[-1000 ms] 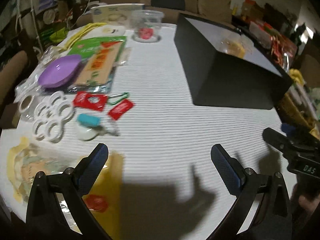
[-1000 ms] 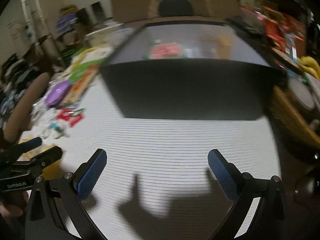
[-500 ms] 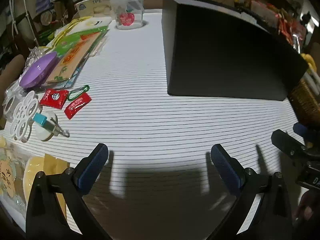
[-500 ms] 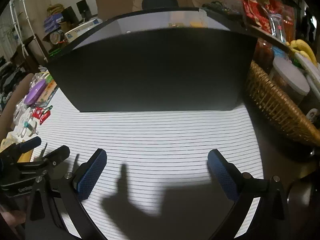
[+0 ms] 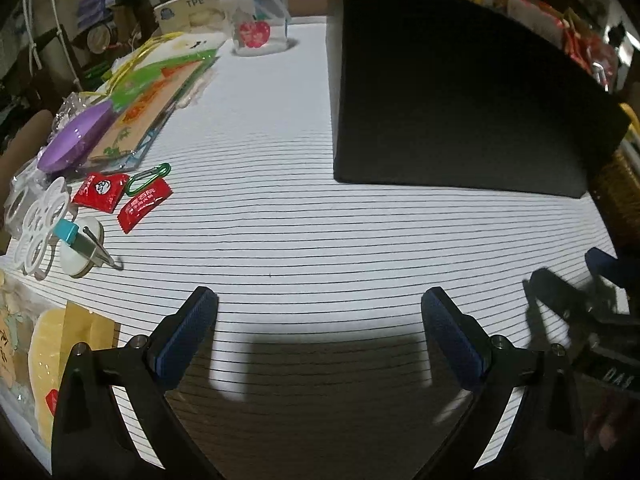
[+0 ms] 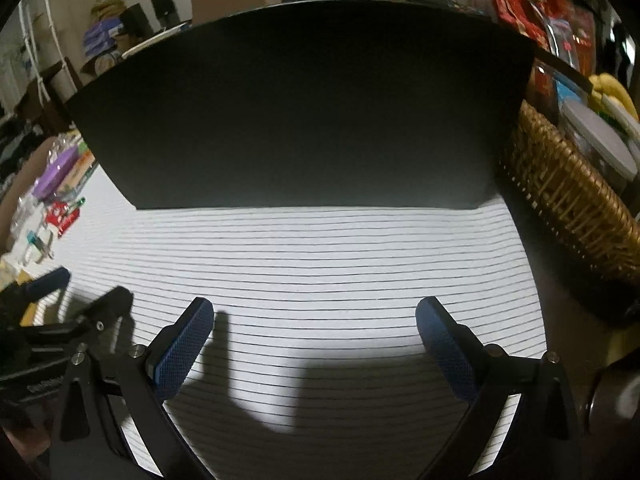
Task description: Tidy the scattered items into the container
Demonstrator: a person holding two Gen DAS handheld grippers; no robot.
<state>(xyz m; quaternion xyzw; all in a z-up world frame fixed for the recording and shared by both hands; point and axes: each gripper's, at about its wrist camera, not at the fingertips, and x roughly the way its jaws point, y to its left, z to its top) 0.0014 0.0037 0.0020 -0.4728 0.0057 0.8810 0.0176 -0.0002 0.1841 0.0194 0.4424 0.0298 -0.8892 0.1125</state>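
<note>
A black box (image 5: pixel 452 100) stands on the striped cloth; it fills the far half of the right wrist view (image 6: pixel 304 112). Scattered items lie at the left: two red sachets (image 5: pixel 102 190) (image 5: pixel 144 206), a green carabiner (image 5: pixel 148 178), a white disc with a teal-capped tool (image 5: pixel 82 246), a white ring holder (image 5: pixel 38 220). My left gripper (image 5: pixel 320 332) is open and empty, low over the cloth's near part. My right gripper (image 6: pixel 314 336) is open and empty in front of the box. Each gripper shows in the other's view.
A purple bowl (image 5: pixel 76 136), flat green and orange packets (image 5: pixel 152 108) and a clear tub with a red apple print (image 5: pixel 258 26) lie at the far left. A yellow snack bag (image 5: pixel 64 344) lies near left. A wicker basket (image 6: pixel 572 196) stands right of the box.
Both grippers have dropped lower toward the cloth, so the box's inside is now out of sight. Both stay open.
</note>
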